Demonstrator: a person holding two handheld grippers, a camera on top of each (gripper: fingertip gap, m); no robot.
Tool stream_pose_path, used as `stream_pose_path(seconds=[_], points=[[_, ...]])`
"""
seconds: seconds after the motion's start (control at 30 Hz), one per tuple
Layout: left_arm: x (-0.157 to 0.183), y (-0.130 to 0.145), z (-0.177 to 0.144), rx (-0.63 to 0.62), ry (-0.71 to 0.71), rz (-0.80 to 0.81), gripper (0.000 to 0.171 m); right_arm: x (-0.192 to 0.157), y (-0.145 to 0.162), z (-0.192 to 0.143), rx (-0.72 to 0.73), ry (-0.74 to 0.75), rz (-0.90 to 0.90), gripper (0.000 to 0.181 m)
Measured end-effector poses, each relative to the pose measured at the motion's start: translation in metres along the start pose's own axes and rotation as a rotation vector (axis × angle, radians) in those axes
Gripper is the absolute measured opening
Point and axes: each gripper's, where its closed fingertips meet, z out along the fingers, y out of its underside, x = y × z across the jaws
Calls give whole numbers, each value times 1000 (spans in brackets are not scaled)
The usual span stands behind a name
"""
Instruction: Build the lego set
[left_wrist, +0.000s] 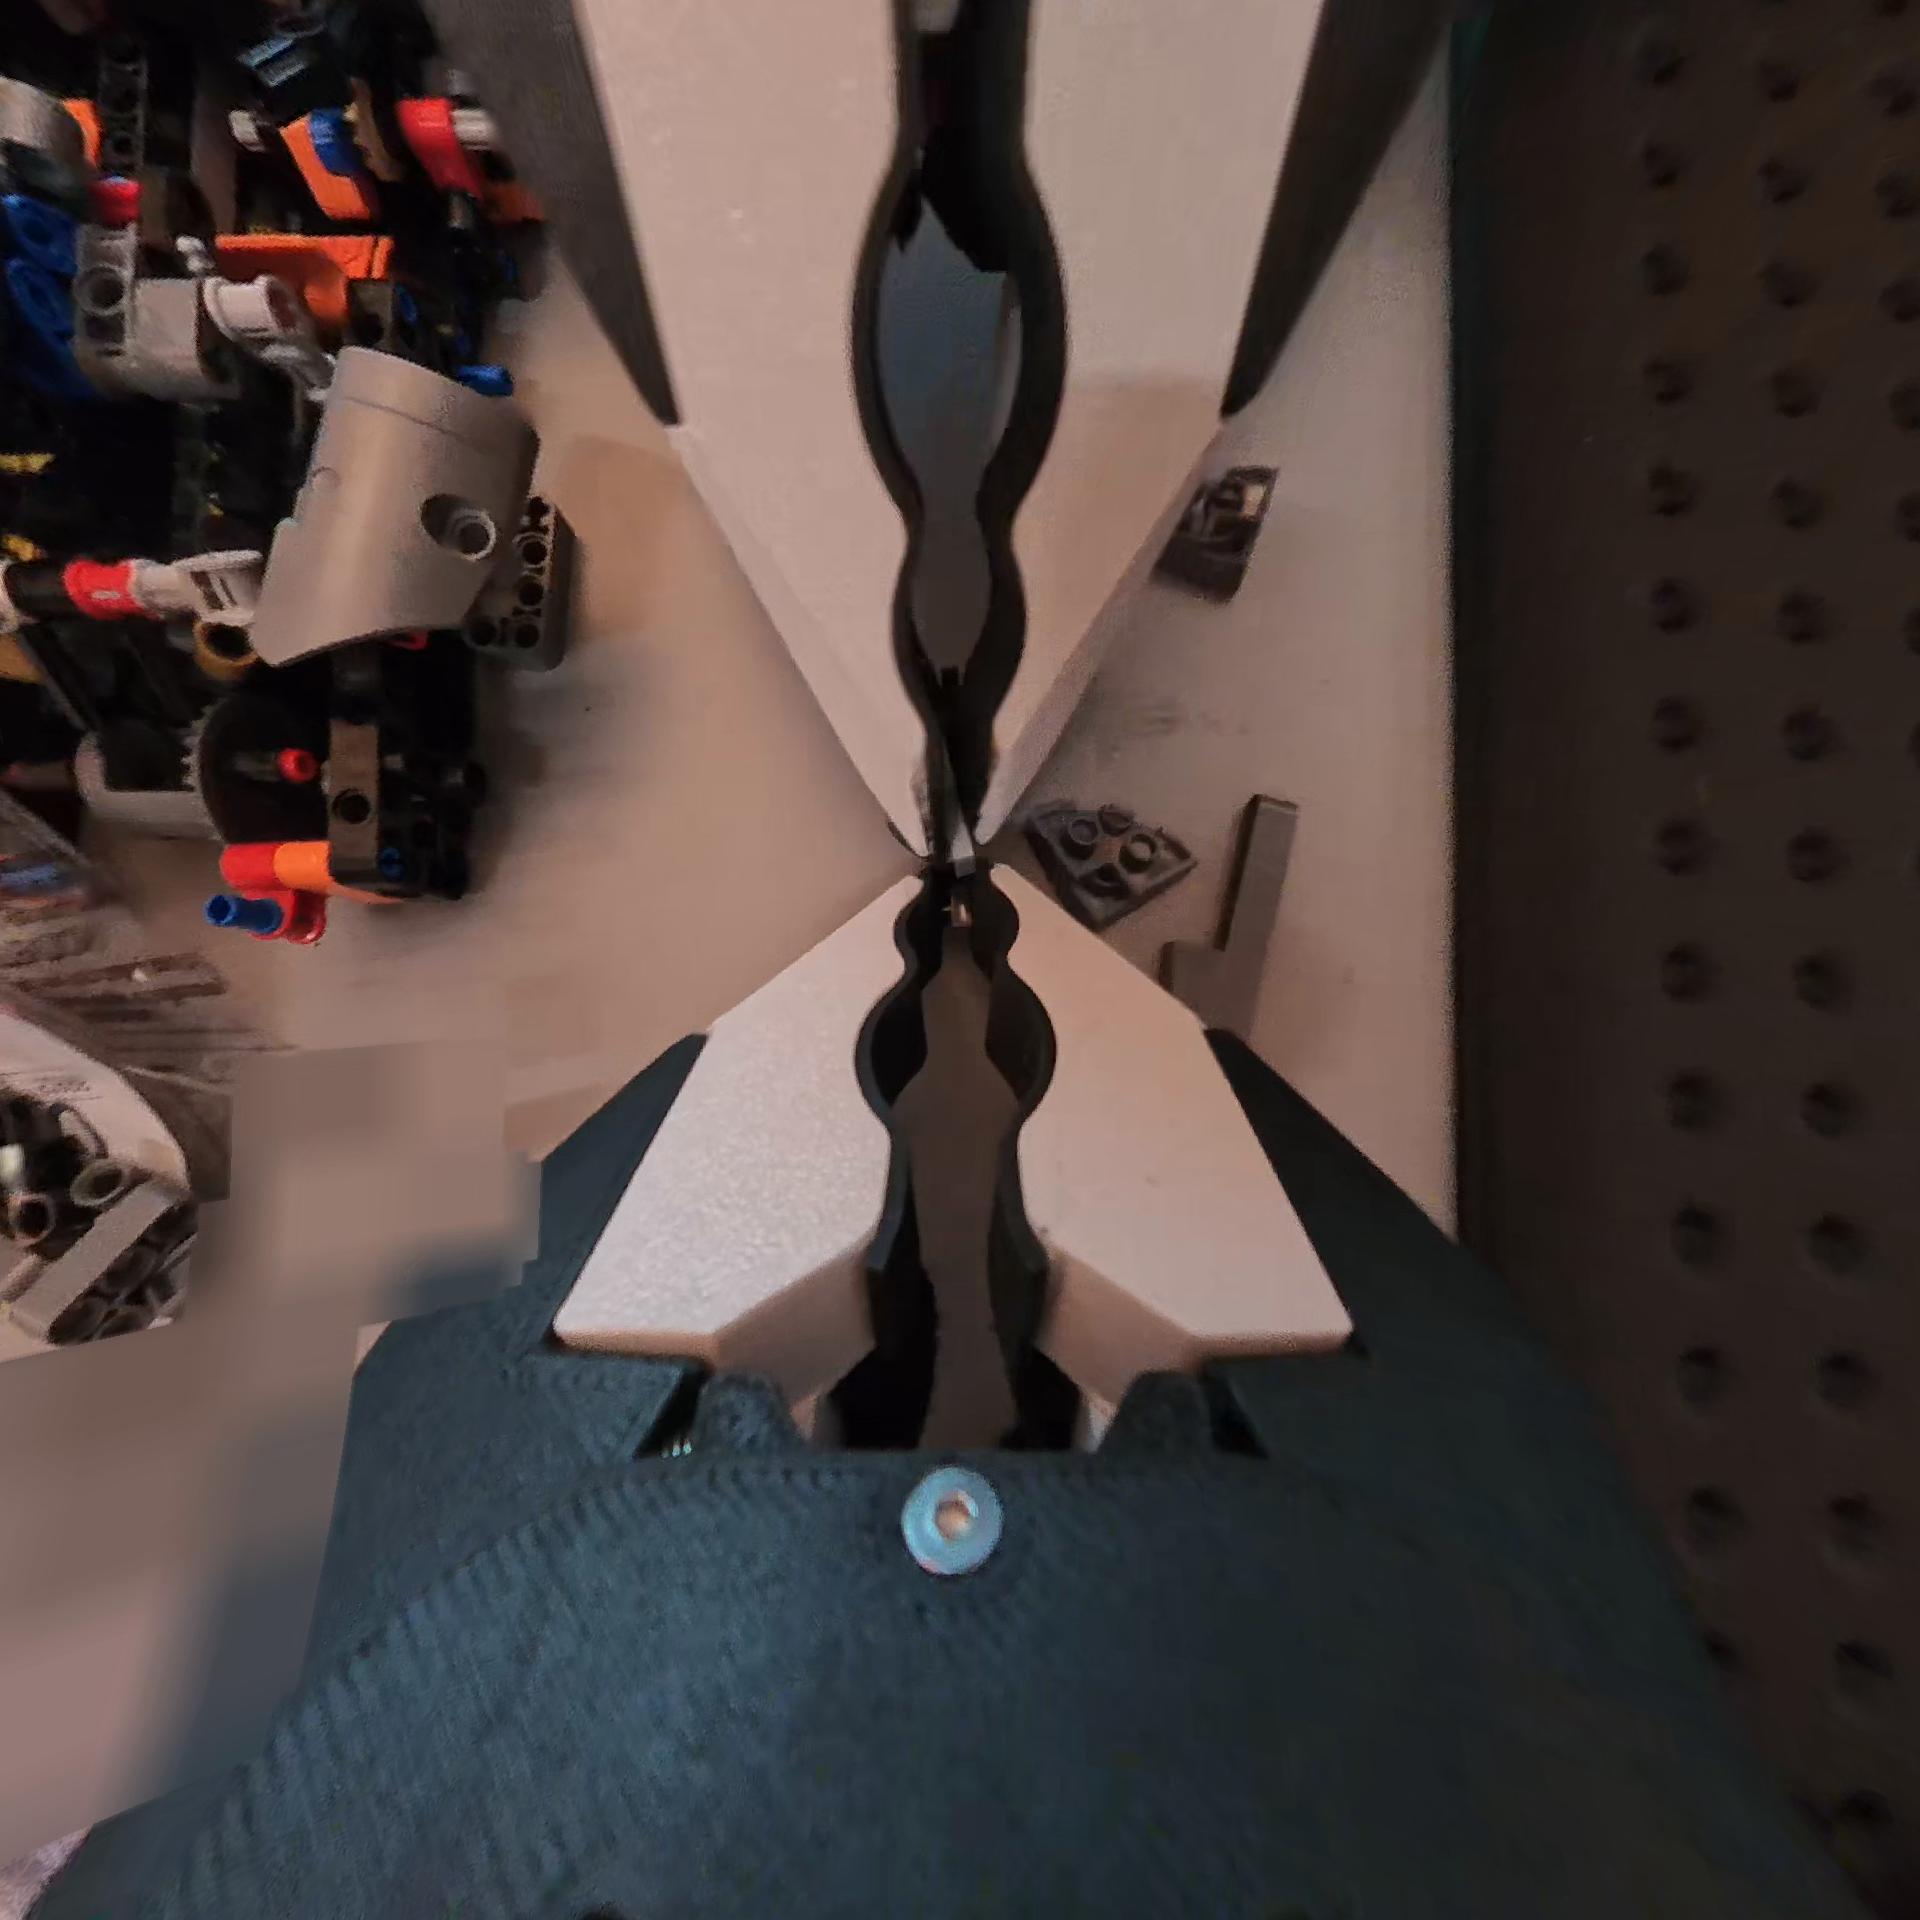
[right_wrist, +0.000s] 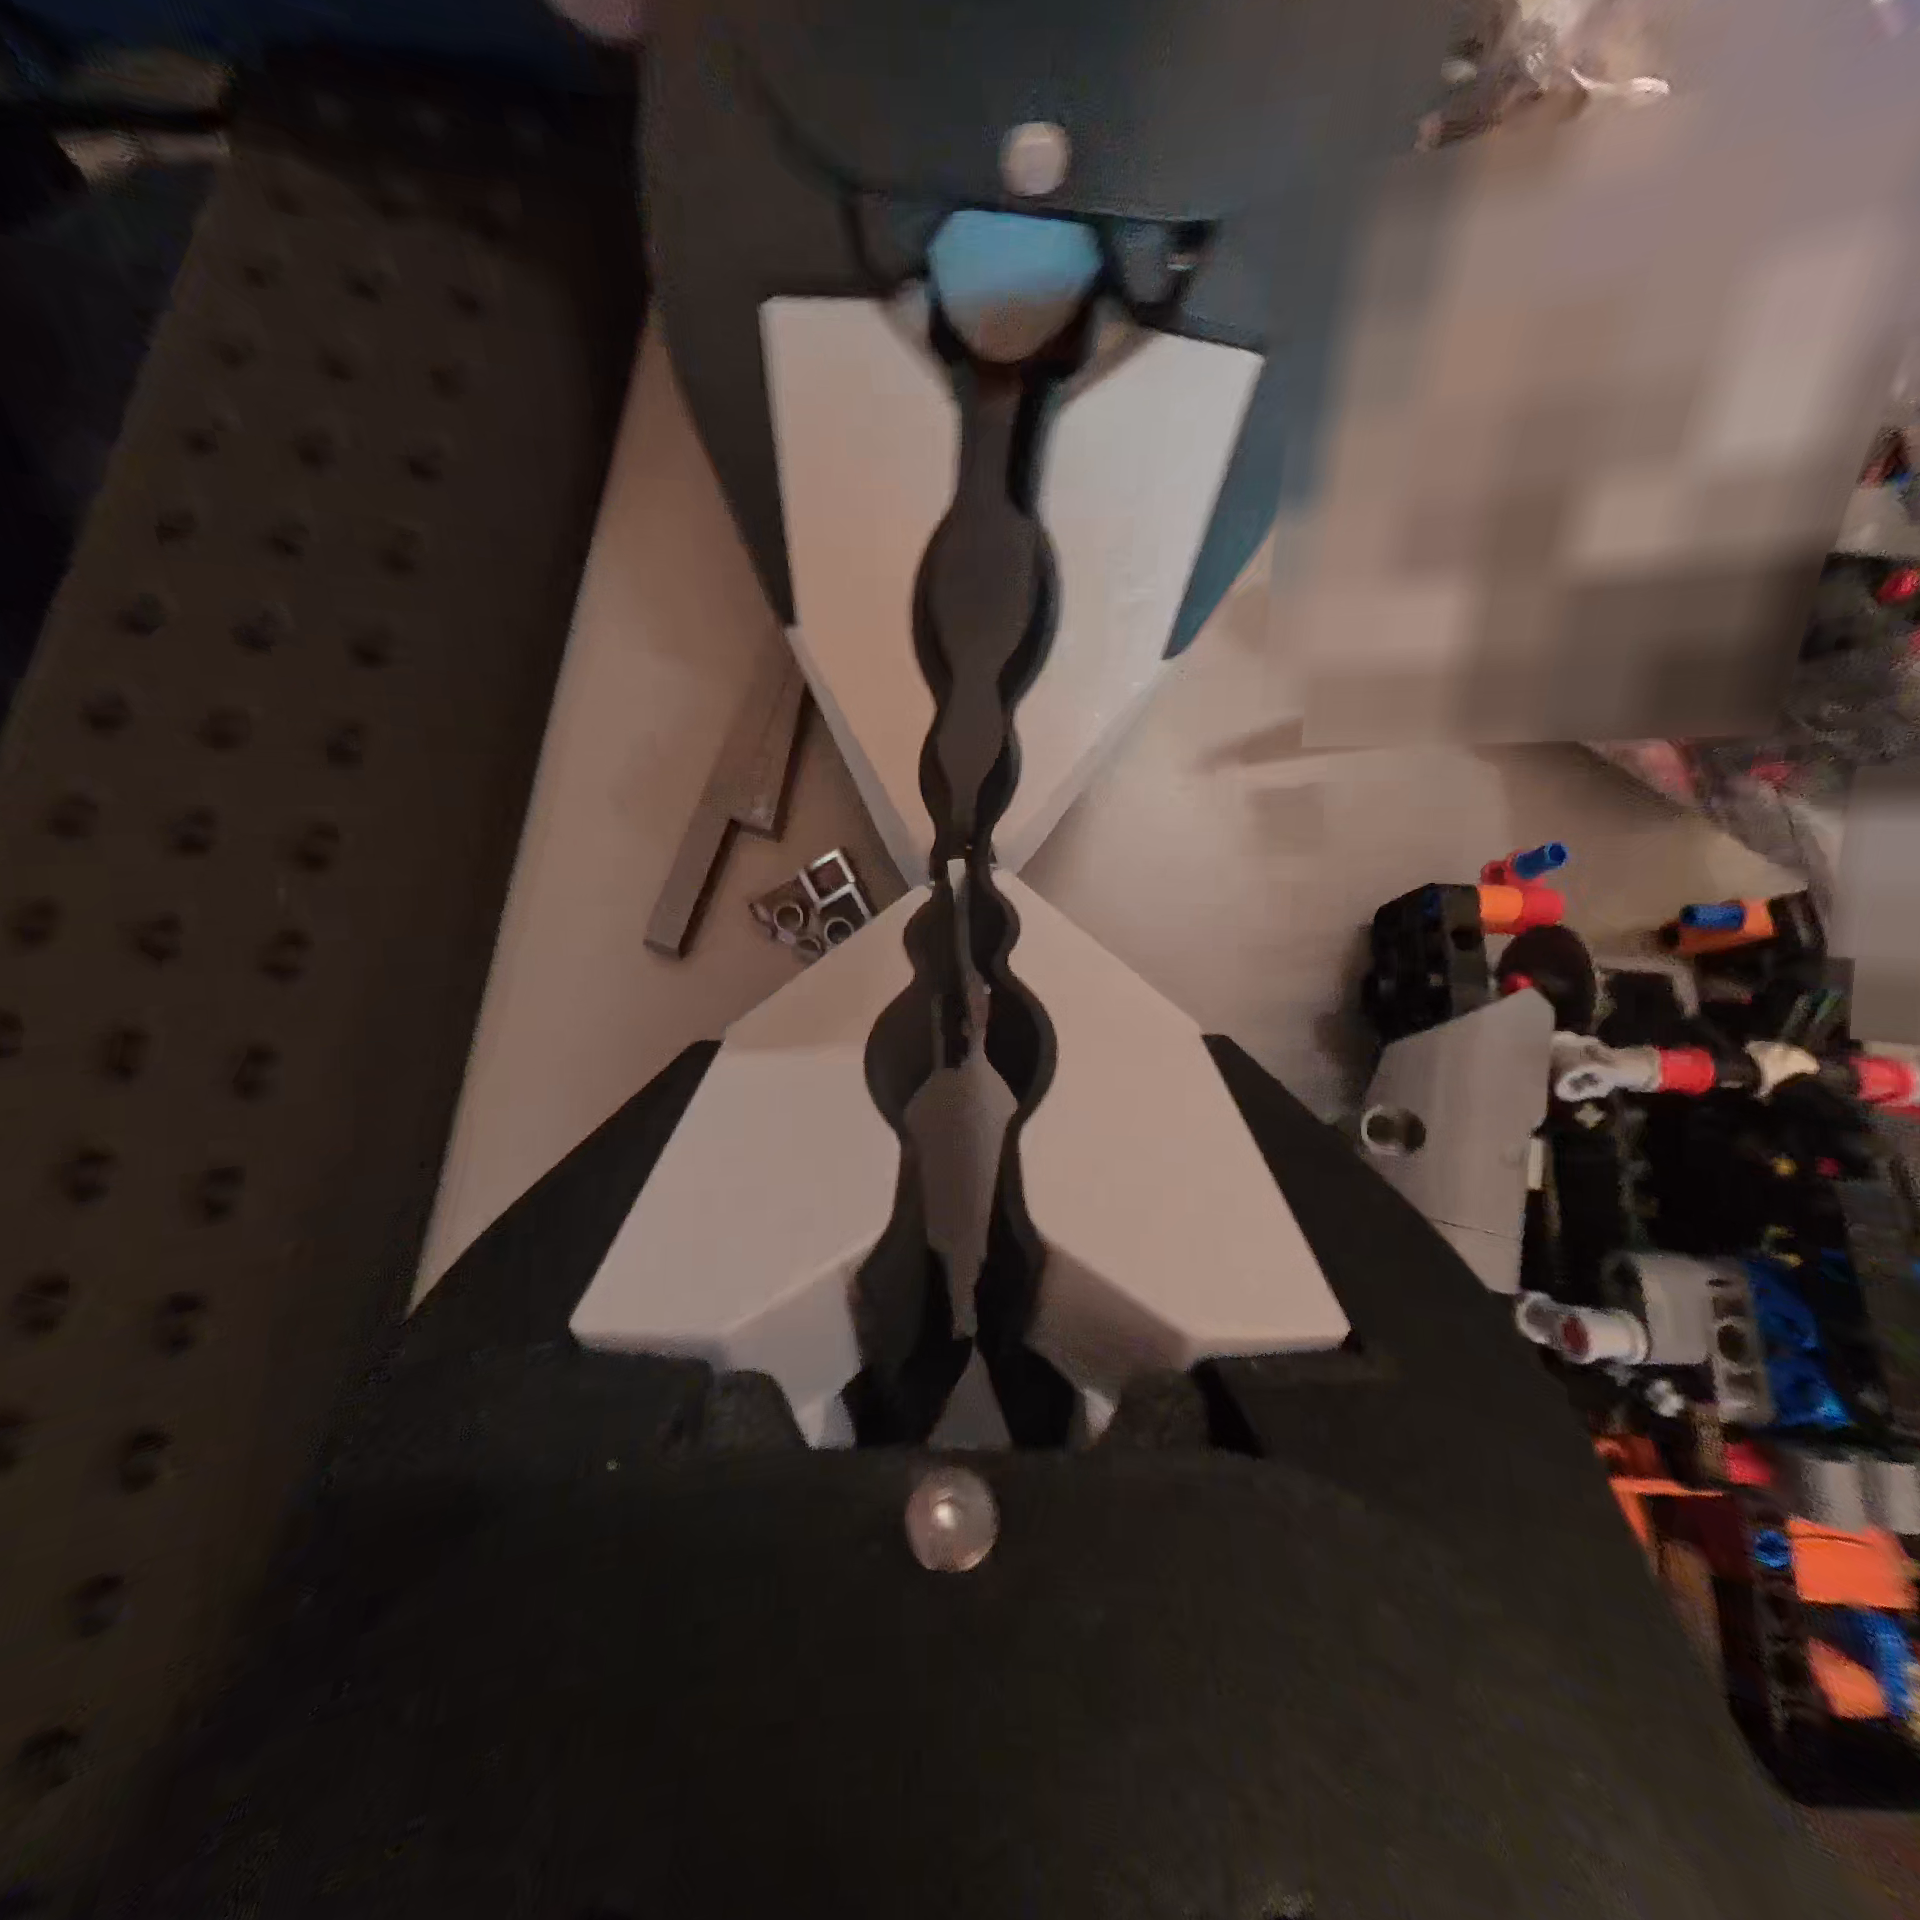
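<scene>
My left gripper (left_wrist: 951, 891) and my right gripper (right_wrist: 956, 896) meet tip to tip above the pale table. Both have their jaws closed. A thin black lego piece (left_wrist: 948, 769) runs between the right gripper's pads and reaches the left gripper's tips; in the right wrist view the piece (right_wrist: 951, 1003) sits inside the closed jaws. The right gripper (left_wrist: 951, 831) enters the left wrist view from the top, and the left gripper (right_wrist: 961, 847) enters the right wrist view from the top. The partly built lego model (left_wrist: 343, 540), black with orange, red, blue and grey parts, lies to the side (right_wrist: 1662, 1195).
A dark grey wedge plate (left_wrist: 1112, 857), another dark piece (left_wrist: 1216, 530) and a grey L-shaped bar (left_wrist: 1247, 904) lie under the tips. In the right wrist view the bar (right_wrist: 727, 821) and a small plate (right_wrist: 816, 909) show. A black studded board (left_wrist: 1714, 831) borders the table (right_wrist: 260, 831). Left and right tips are no more than a few centimetres apart. Both grippers' tips are roughly 5 cm from the bar (right_wrist: 727, 821). My left wrist view (left_wrist: 1224, 944) looks at it from another angle.
</scene>
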Motion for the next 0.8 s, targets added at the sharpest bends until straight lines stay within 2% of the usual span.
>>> stream_pose_path(seconds=[0.13, 0.2, 0.23, 0.3, 0.37, 0.43, 0.5, 0.57, 0.63, 0.67, 0.8], points=[[-10, 2, -2, -23, -91, 40, 3, 9, -4, -1, 60, -26, 212, 0], [-12, 2, -1, -36, -119, 72, 3, 8, -3, -1, 47, -40, 234, 0], [-13, 2, -1, -45, -132, 84, 3, 7, -3, -2, 42, -40, 235, 0], [-10, 1, 1, -36, -112, 86, 3, -4, -2, -5, 29, -70, 129, 0], [-31, 7, -7, -65, -207, 38, 2, -19, -7, -6, 44, -105, 54, 0], [-29, 10, -8, -21, -137, -24, 2, -9, 12, -4, -70, -22, -3, 0], [-24, 9, -7, -18, -125, -13, 3, -11, 3, -13, 6, -66, 39, 0], [-18, 4, -4, 4, -82, -32, 3, -4, 5, -20, 10, -36, 64, 2], [-18, -1, -7, 31, -83, -38, 3, -3, 13, -19, -26, -35, 79, 22], [-17, -3, -8, 49, -70, -45, 3, -2, 16, -19, -47, -20, 70, 25], [-14, -3, -5, 37, -79, 8, 3, 12, 9, -26, -1, 60, 61, 22]])
